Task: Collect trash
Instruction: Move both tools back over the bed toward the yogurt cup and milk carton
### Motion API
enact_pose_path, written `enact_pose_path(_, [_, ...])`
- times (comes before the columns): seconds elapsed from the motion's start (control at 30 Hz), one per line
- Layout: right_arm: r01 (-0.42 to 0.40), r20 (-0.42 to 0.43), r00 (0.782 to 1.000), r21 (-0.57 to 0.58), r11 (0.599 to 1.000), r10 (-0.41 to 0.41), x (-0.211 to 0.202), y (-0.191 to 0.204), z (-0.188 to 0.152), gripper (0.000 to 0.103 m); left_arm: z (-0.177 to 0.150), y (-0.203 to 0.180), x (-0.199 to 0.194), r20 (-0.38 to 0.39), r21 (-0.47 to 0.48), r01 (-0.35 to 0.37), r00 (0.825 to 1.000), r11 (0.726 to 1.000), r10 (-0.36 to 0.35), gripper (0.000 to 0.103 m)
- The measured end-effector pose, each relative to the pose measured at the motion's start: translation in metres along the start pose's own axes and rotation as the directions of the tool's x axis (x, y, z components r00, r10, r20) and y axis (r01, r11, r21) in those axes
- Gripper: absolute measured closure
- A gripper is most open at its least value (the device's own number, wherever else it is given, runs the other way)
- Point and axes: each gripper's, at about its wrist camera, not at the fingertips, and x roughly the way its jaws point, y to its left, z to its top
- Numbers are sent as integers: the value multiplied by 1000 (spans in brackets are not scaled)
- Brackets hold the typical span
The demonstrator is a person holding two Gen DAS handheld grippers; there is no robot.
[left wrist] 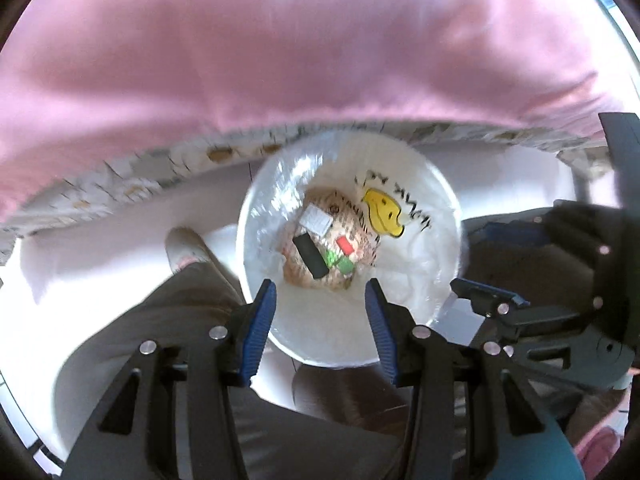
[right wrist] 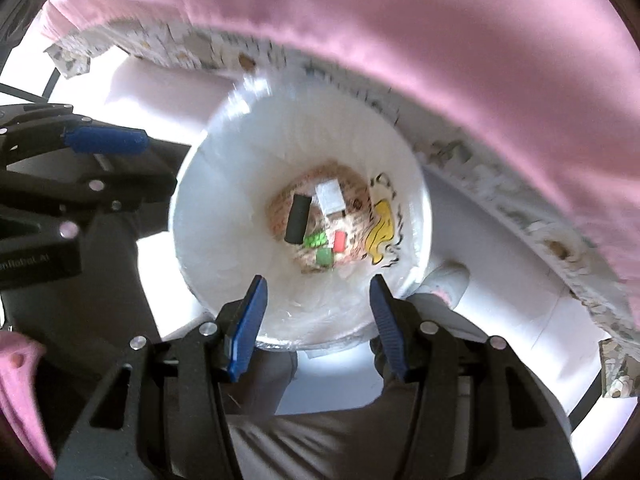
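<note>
A round white bin [left wrist: 436,280] lined with a white bag bearing a yellow smiley [left wrist: 382,212] stands on the floor right below both grippers. At its bottom lie a black block [left wrist: 311,257], a white piece [left wrist: 317,220], a red piece [left wrist: 345,245] and green pieces [left wrist: 340,263] on crumpled brown printed paper. My left gripper [left wrist: 320,284] hangs open and empty over the bin. The right gripper [right wrist: 318,280] is also open and empty above the bin [right wrist: 224,220], where the black block [right wrist: 297,219] and red piece [right wrist: 340,240] show. Each gripper appears beside the other: right gripper [left wrist: 488,300], left gripper [right wrist: 104,140].
A pink cloth [left wrist: 280,60] with a patterned hem [left wrist: 132,184] overhangs the far side of the bin. A person's grey trouser leg [left wrist: 192,308] and light shoe [left wrist: 184,248] stand just beside the bin. The floor [right wrist: 500,300] around it is white.
</note>
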Motion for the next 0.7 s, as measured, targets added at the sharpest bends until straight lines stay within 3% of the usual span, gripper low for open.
enact_pose_path(0.2, [31,66,997,16,999,-32,-59,6,0,49,9,0,-69,98,57,-40,995,998,34,54])
enact_pose_path(0.3, [46,105,993,27,999,-49,-86,10,2,49,16,3,-102,152,84,-82,986,993,69,45])
enact_pose_path(0.43, [78,157,984,51,996,-85,-127,15,9,48,31,7,-149,232,117,-152,965,981,122,39])
enact_pose_path(0.7, [139,266,951,97,986,-160,-199,26,41,34,80,25,-231,377,118,-251,906,961,190,24])
